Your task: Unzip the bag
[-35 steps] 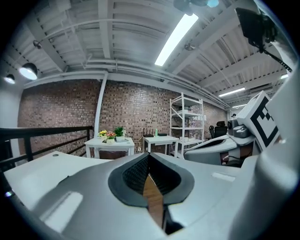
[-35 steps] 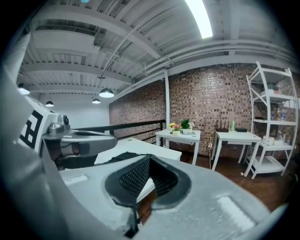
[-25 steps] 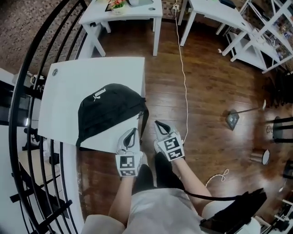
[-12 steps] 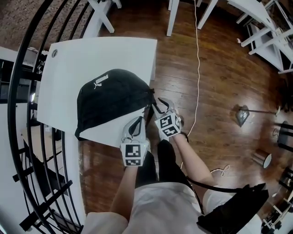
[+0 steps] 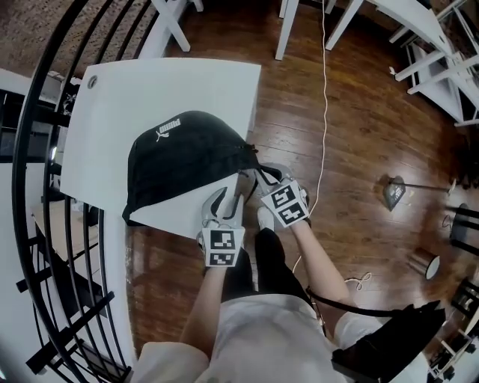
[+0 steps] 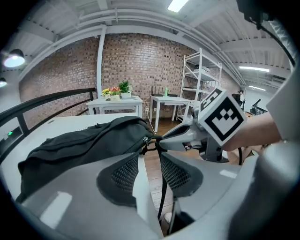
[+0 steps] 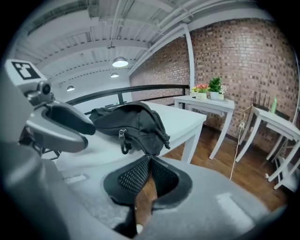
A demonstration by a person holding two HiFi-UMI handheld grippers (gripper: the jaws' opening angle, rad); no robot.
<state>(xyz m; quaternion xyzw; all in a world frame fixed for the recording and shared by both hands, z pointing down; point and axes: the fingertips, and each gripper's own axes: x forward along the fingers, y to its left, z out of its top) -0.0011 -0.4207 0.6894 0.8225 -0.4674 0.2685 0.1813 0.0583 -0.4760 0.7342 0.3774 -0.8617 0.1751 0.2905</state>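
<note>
A black bag (image 5: 183,161) lies on the white table (image 5: 150,90), with its right end at the table's corner. My right gripper (image 5: 255,174) is at that end. Its jaws are closing, and in the right gripper view (image 7: 149,158) the tips meet on the bag's lowest fabric. A zipper pull (image 7: 123,135) hangs just left of them. My left gripper (image 5: 229,200) sits at the table's near edge beside the bag (image 6: 89,140). Its jaws are opening (image 6: 150,157), and a black strap (image 6: 163,197) hangs down between them without touching the pads.
A black curved railing (image 5: 30,187) runs along the left of the table. On the wooden floor to the right lies a white cable (image 5: 323,112). White table legs (image 5: 288,22) stand beyond the table. The person's legs are just below the grippers.
Both grippers moved forward from short of the table to the bag's right end. The left jaws have spread apart. The right tips have come together on the bag's end.
</note>
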